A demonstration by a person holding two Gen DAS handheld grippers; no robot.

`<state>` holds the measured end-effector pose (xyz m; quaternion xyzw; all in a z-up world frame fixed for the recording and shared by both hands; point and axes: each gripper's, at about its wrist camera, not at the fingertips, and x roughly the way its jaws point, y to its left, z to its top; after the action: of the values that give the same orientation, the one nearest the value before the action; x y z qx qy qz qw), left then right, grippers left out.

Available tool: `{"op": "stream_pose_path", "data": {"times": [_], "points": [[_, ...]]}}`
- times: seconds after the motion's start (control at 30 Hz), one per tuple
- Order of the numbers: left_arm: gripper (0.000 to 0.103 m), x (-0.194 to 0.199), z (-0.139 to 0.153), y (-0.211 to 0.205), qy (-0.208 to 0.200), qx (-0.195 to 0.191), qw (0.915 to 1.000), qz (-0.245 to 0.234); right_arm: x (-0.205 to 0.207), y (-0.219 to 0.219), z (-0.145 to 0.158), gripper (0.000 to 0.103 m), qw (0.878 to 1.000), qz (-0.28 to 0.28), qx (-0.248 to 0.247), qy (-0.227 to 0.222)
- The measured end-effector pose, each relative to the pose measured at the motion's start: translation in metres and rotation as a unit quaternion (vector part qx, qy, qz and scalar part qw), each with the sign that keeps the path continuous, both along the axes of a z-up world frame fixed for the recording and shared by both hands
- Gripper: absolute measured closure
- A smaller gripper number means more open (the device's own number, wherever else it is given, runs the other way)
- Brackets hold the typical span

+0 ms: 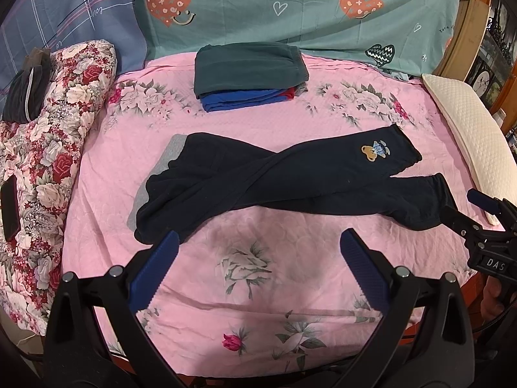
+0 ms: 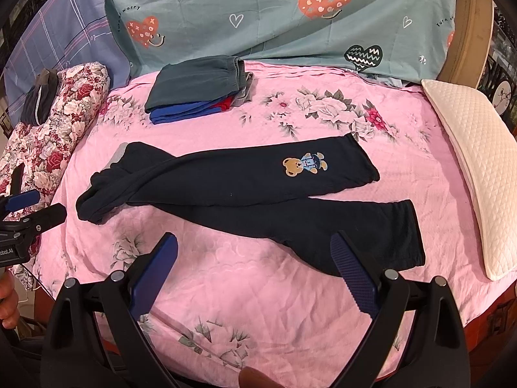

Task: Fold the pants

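Dark navy pants (image 1: 274, 177) with a bear patch (image 1: 374, 152) lie spread on the pink floral bedspread (image 1: 258, 274), waist at the left with grey lining showing, legs crossed and running right. They also show in the right wrist view (image 2: 245, 194). My left gripper (image 1: 258, 242) is open and empty, just in front of the waist end. My right gripper (image 2: 253, 245) is open and empty, its right finger (image 2: 352, 265) over the near leg's cuff. The right gripper also shows in the left wrist view (image 1: 478, 213), and the left gripper in the right wrist view (image 2: 32, 207).
A stack of folded clothes (image 1: 248, 74), dark green on blue and red, sits at the back of the bed. A floral quilt roll (image 1: 55, 135) lies along the left. A white pillow (image 1: 475, 148) lies along the right. A teal heart-print sheet (image 1: 290, 6) hangs behind.
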<state>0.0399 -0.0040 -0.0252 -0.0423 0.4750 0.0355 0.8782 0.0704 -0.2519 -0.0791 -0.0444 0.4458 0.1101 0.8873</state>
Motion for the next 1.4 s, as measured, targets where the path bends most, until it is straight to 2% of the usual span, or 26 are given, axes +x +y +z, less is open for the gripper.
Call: {"op": "stream_pose_path", "data": {"times": [0.3, 0.43, 0.5, 0.6, 0.67, 0.77, 0.9, 0.93, 1.0, 1.07, 1.1, 1.2, 1.27, 1.4], "points": [[0.002, 0.004, -0.005, 0.009, 0.005, 0.012, 0.9999, 0.007, 0.007, -0.006, -0.004, 0.008, 1.0, -0.003, 0.0, -0.004], [0.002, 0.007, -0.02, 0.042, 0.025, 0.014, 0.9986, 0.044, 0.023, -0.03, -0.021, 0.008, 0.999, -0.017, 0.026, 0.015], [0.002, 0.002, -0.028, 0.061, 0.039, 0.021, 0.9967, 0.068, 0.038, -0.043, -0.03, 0.008, 0.998, -0.026, 0.05, 0.027], [0.002, -0.009, -0.037, 0.086, 0.054, 0.011, 0.9933, 0.102, 0.067, -0.052, -0.036, 0.008, 0.997, -0.025, 0.059, 0.031], [0.002, -0.017, -0.039, 0.096, 0.057, 0.003, 0.9918, 0.114, 0.099, -0.055, -0.041, 0.008, 0.998, -0.014, 0.059, 0.036], [0.002, -0.029, -0.044, 0.107, 0.06, 0.011, 0.9897, 0.129, 0.146, -0.051, -0.047, 0.009, 0.998, 0.017, 0.05, 0.046], [0.002, -0.037, -0.059, 0.121, 0.087, 0.0, 0.9829, 0.162, 0.196, -0.016, -0.061, 0.013, 0.99, 0.119, 0.033, 0.074], [0.002, -0.038, -0.062, 0.124, 0.095, -0.005, 0.981, 0.169, 0.204, -0.004, -0.066, 0.014, 0.985, 0.149, 0.023, 0.083], [0.002, -0.041, -0.068, 0.13, 0.106, -0.012, 0.9773, 0.183, 0.221, 0.028, -0.082, 0.018, 0.967, 0.235, -0.042, 0.091], [0.002, -0.044, -0.068, 0.134, 0.109, -0.009, 0.9746, 0.196, 0.238, 0.039, -0.095, 0.02, 0.951, 0.275, -0.113, 0.088], [0.002, -0.046, -0.068, 0.137, 0.108, -0.007, 0.9732, 0.203, 0.252, 0.037, -0.101, 0.02, 0.945, 0.278, -0.143, 0.095], [0.002, -0.052, -0.067, 0.144, 0.112, -0.004, 0.9681, 0.224, 0.291, 0.011, -0.113, 0.02, 0.94, 0.261, -0.168, 0.144], [0.002, -0.055, -0.071, 0.146, 0.12, -0.009, 0.9639, 0.238, 0.31, -0.013, -0.122, 0.02, 0.936, 0.236, -0.204, 0.164], [0.002, -0.056, -0.077, 0.14, 0.132, -0.018, 0.9572, 0.257, 0.327, -0.056, -0.132, 0.02, 0.94, 0.196, -0.202, 0.192]]}}
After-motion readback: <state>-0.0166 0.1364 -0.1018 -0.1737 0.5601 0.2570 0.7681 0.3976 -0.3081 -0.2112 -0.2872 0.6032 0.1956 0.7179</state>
